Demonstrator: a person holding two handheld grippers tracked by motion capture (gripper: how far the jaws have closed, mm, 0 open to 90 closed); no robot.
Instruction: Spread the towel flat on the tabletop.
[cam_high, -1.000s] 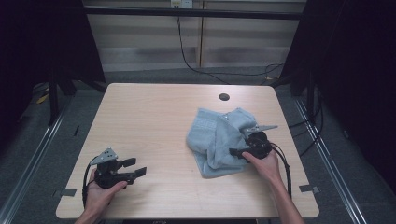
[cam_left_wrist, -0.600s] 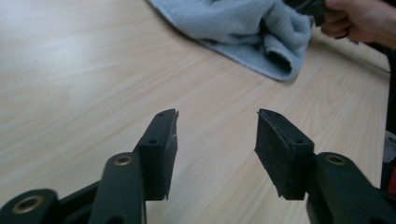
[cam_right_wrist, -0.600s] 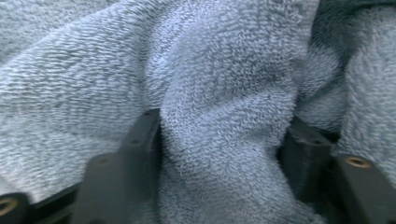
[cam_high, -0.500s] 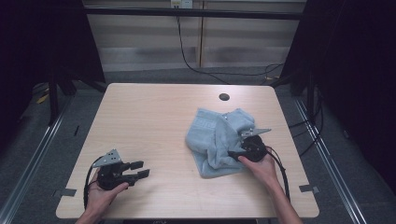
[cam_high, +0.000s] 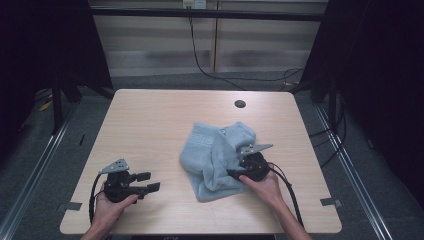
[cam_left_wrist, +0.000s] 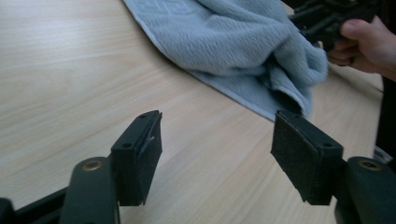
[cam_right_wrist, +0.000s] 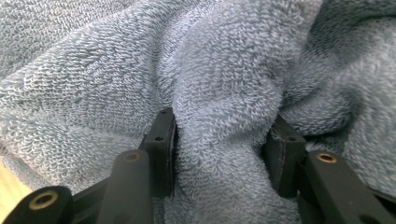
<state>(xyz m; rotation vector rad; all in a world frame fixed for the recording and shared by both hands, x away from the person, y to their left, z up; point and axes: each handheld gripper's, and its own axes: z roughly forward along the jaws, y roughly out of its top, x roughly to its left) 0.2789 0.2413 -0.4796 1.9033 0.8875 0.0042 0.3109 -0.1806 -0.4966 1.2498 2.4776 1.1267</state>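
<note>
A pale wooden surface (cam_high: 150, 130) carries a crumpled blue-grey towel (cam_high: 215, 150), lying right of centre toward the near edge. The right hand-held gripper (cam_right_wrist: 219, 154), its jaws just closing, clenches a thick fold of the towel between its pads at the cloth's right side. The left hand-held gripper (cam_left_wrist: 217, 154) rests at the near left, well apart from the towel, jaws released after reopening, bare wood between them.
</note>
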